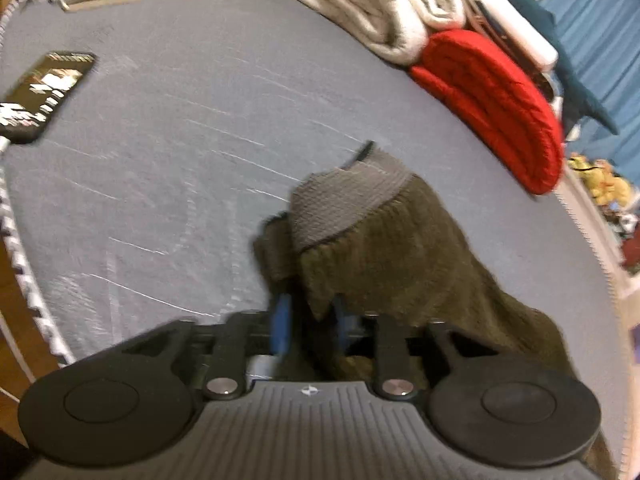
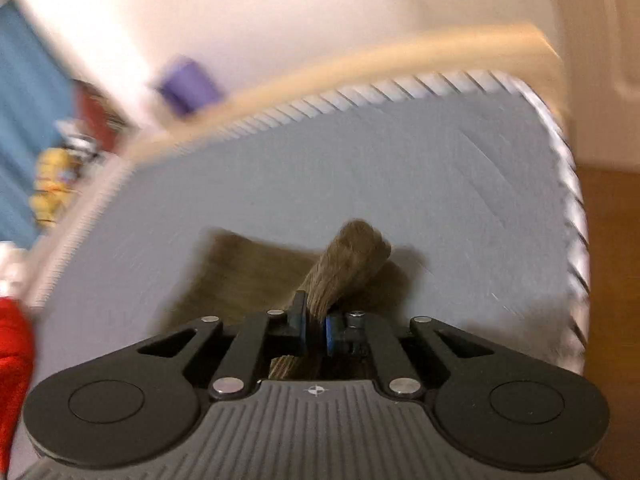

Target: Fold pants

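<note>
Between your left gripper's [image 1: 310, 322] blue-padded fingers [image 1: 283, 322] the olive pants [image 1: 384, 248] are pinched near the grey waistband [image 1: 340, 204], draping ahead onto the grey mattress [image 1: 180, 140]. Your right gripper [image 2: 316, 330] likewise clamps a bunched fold, the rest lying just beyond its fingers on the mattress.

pants [image 1: 400, 248]: olive-brown ribbed knit cloth, matt and coarse, with a smoother grey waistband
bed [image 1: 180, 160]: grey-blue cloth cover, matt, faintly creased, with striped woven piping at the edge
left gripper [image 1: 310, 320]: matt black plastic arms, ribbed grey body, shiny metal pins, blue pads on the jaws
right gripper [image 2: 316, 326]: same matt black plastic, polished metal pins
red blanket [image 1: 492, 108]: quilted cloth, matt
cream blanket [image 1: 384, 4]: soft, fuzzy cloth
phone [image 1: 40, 96]: glossy black
</note>
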The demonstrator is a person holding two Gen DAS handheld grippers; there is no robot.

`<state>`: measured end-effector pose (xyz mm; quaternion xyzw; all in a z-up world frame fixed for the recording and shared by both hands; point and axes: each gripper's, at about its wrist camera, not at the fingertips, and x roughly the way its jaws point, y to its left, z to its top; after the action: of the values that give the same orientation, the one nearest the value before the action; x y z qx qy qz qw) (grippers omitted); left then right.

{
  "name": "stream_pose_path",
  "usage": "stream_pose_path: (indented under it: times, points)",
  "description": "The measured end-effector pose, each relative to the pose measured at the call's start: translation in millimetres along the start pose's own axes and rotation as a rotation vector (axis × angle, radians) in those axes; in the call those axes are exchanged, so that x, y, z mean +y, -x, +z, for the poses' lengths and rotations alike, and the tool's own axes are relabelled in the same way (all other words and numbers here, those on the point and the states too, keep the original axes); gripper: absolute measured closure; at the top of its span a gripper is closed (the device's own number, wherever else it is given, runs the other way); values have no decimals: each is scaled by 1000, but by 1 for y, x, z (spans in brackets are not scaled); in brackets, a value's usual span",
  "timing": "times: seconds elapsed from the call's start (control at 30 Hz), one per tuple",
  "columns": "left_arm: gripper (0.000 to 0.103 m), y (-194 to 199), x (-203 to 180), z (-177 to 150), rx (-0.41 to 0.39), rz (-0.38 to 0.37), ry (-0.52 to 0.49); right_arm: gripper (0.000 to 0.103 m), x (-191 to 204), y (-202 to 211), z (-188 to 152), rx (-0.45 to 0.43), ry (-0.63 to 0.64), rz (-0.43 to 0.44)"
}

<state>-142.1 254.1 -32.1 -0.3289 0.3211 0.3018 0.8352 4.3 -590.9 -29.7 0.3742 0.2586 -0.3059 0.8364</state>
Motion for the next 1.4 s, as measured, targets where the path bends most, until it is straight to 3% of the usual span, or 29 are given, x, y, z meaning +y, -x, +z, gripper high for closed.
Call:
stream_pose_path:
  times: [0.03, 0.17, 0.2, 0.23, 0.27, 0.37, 0.5, 0.6, 0.73, 0.8, 0.87, 0.9, 0.97, 1.07, 1.13, 1.23, 1.4]
  points:
    - [55, 2, -2, -1, -15, 25, -18, 94, -8, -5, -2, 27, -32, -11]
    - [55, 13, -20, -8, -100, 94, -131, 85, -5, 5, -3, -19, 24, 4]
    - [54, 17, -27, -10, -128, 107, -168, 79, -3, 9, -4, -43, 38, -11]
    - [54, 20, -32, -12, -154, 116, -194, 63, -3, 15, -4, -72, 42, -41]
    - [54, 23, -36, -14, -181, 126, -214, 56, -6, 17, -1, -102, 43, -72]
    - [54, 33, -47, -16, -275, 157, -265, 52, -13, 27, 3, -147, 17, -96]
    - [54, 43, -68, -24, -347, 98, -367, 50, -10, 10, 2, -59, 57, -63]
    - [55, 47, -89, -37, -355, -7, -490, 44, -8, -4, -4, 20, 71, -59]
    - [58, 40, -111, -57, -260, -157, -636, 35, 0, -3, -6, 23, 131, -56]
    - [58, 26, -119, -66, -152, -183, -684, 35, 4, -1, -7, 19, 150, -60]
    - [58, -8, -120, -72, 67, -149, -673, 35, 8, -2, -8, 17, 170, -66]
    - [57, -18, -119, -77, 109, -140, -674, 35, 9, -2, -10, 15, 178, -66]
    - [54, -12, -129, -82, 63, -124, -740, 36, 12, -2, -9, 15, 195, -69]
    - [52, -11, -130, -84, 75, -147, -718, 48, 13, -3, -9, 10, 223, -72]
    - [52, -10, -128, -87, 70, -146, -720, 68, 13, -3, -9, 14, 231, -62]
    - [52, -9, -126, -84, 75, -162, -696, 89, 13, -3, -10, 27, 234, -10]
    - [52, -7, -123, -81, 73, -167, -670, 92, 4, 3, -3, 13, 159, 78]
